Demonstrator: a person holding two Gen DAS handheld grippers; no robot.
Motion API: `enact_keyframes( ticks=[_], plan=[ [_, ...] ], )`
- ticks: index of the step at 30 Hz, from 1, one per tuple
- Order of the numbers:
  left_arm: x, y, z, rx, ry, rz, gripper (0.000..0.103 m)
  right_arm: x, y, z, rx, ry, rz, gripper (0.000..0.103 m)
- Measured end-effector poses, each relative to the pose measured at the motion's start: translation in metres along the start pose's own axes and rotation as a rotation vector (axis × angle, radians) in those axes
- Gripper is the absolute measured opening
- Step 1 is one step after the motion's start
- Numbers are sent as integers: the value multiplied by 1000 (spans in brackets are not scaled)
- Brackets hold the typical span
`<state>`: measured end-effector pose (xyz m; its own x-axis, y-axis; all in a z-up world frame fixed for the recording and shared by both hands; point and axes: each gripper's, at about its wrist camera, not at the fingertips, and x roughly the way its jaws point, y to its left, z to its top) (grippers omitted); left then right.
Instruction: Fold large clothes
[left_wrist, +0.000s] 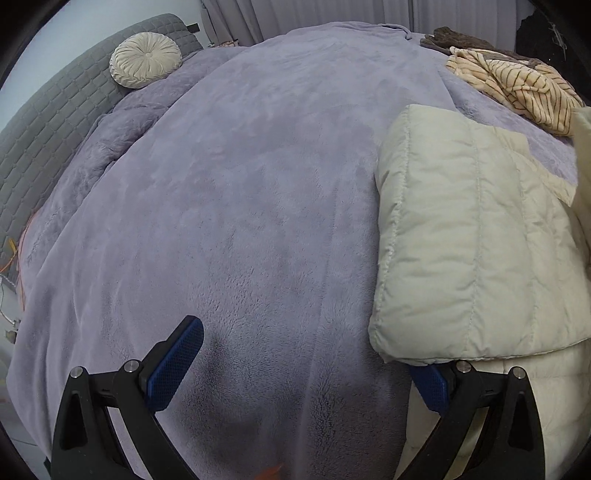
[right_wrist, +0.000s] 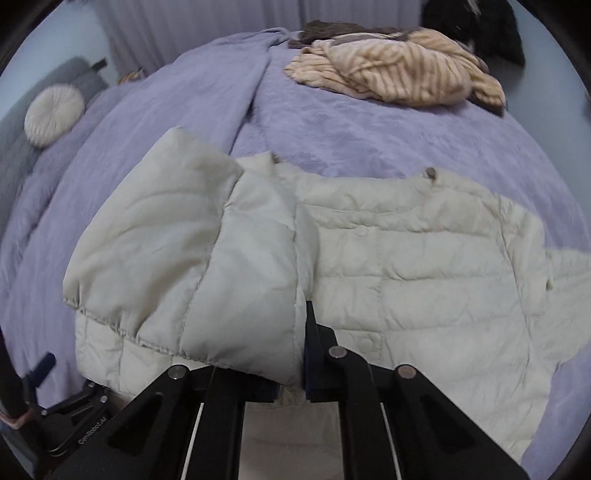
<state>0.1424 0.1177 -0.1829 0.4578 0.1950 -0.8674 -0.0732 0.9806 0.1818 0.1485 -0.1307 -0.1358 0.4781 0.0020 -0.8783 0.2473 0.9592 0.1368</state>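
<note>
While my right gripper (right_wrist: 295, 354) points steeply down at the bed, its jaws stand pinched together on a fold of the cream puffer jacket (right_wrist: 406, 266), the quilted cloth bunching up over the left finger and hiding most of it. From that pinch a folded flap of the jacket (right_wrist: 177, 251) lies turned over to the left, its stitched hem showing along the lower edge. I see the rest of the jacket spread flat to the right across the lavender blanket (right_wrist: 332, 133), a small snap visible near its far edge.

My left gripper (left_wrist: 299, 354) hangs with its jaws wide apart and nothing between them. One blue pad (left_wrist: 173, 365) is clear over the blanket (left_wrist: 240, 184); the other blue pad (left_wrist: 430, 387) sits just at the jacket's near corner (left_wrist: 472, 240), partly tucked under the hem, and I cannot tell whether it touches the cloth.

Farther off, a striped tan garment (right_wrist: 399, 70) lies crumpled near the far side of the bed, with a brown garment (right_wrist: 332, 29) just behind it. A round pleated cushion (left_wrist: 146, 59) rests against the grey quilted headboard (left_wrist: 55, 118) at the left.
</note>
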Motion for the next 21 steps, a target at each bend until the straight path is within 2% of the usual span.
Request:
enact_keyframes(
  ticks=[5,10,12,16,19,21],
  plan=[
    [2,-4,-2,21,-5,12,103,5,-88,-25,414,33,174,8],
    [1,0,-1,63,-6,5,103,27,-134,-53,644,86,296,8],
    [-4,5,-4,93,2,-10,103,28,-140,-55,662,83,302,8],
    [-20,29,-9,103,24,-74,103,18,-143,-40,583,53,274,8],
    [-27,51,1,35,18,-105,103,6,-147,-29,500,36,242,8],
    [-25,57,18,-25,18,-155,102,7,-149,-25,458,44,203,8]
  ],
)
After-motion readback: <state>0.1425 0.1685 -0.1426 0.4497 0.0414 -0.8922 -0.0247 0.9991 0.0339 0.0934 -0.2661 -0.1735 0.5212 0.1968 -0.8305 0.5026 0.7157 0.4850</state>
